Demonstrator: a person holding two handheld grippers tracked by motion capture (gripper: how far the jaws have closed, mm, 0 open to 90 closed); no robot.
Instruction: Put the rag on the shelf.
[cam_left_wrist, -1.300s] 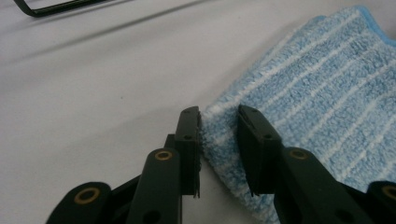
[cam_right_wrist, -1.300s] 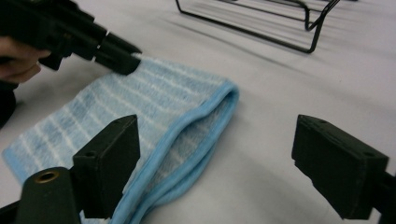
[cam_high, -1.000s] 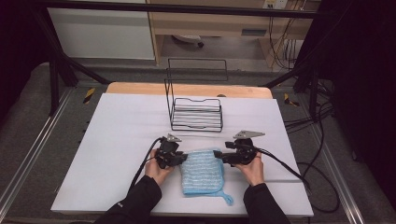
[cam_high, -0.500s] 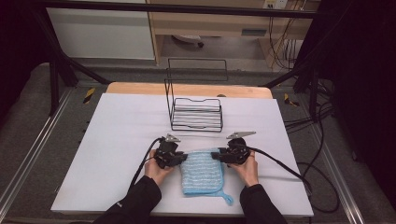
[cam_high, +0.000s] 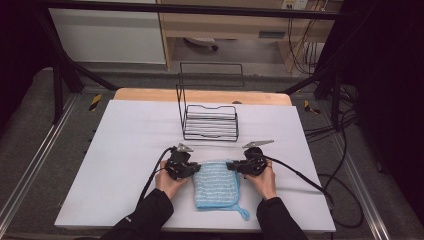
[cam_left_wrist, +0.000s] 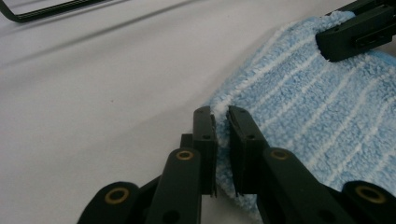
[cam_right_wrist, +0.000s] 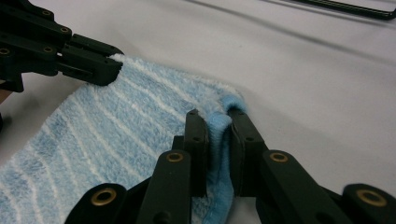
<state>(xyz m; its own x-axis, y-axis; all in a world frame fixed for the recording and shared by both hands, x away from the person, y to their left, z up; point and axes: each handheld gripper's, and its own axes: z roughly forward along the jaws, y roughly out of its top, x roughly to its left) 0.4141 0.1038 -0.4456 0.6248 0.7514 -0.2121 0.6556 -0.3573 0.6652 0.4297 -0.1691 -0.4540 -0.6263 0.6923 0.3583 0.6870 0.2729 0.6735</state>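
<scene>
Left gripper (cam_left_wrist: 220, 122) pinched on a far corner of the blue towel (cam_high: 216, 183), right gripper (cam_right_wrist: 215, 122) just closed onto the opposite corner, towel stretched between them.

A folded towel (cam_high: 216, 184) is laid near the table's (cam_high: 125, 150) near edge, about midway across. A wire rack (cam_high: 210, 121) is placed beyond it, toward the far side. The towel is flanked by the left gripper (cam_high: 199, 169) and the right gripper (cam_high: 231, 165) at its far corners.

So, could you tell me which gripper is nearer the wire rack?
Left, slightly. The left gripper sits just below the rack's left end; the right gripper lies below its right end, a little farther.
</scene>
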